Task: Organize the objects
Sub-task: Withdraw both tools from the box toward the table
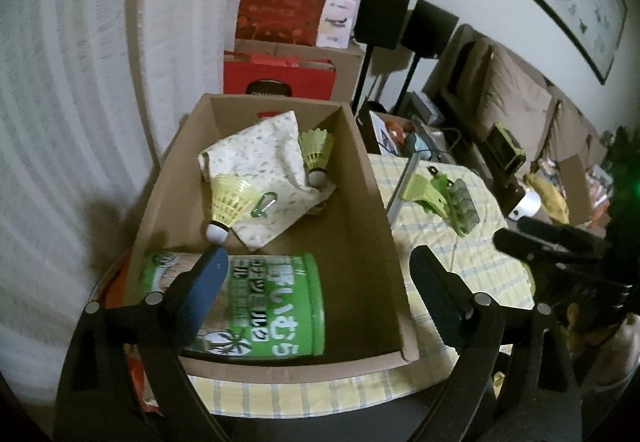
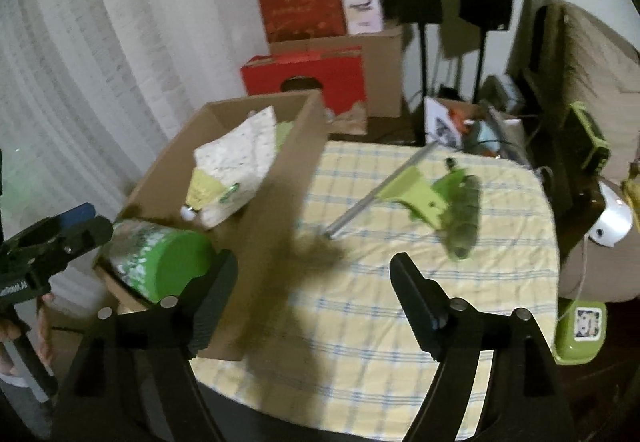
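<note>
Cardboard box holds my green cylindrical can, patterned cloth and two ribbed shuttlecocks; my left gripper and right gripper gape wide over the checked counter.

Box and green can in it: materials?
Box: plain brown cardboard, matte, with raw cut edges and folded flaps. Green can: looks like metal or a composite tube under a glossy printed label, with a smooth green rim; the pictures do not settle which.

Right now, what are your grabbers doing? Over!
Left gripper open above cardboard box. Right gripper open, empty. Green tool on the tablecloth. Nothing blocking.
</note>
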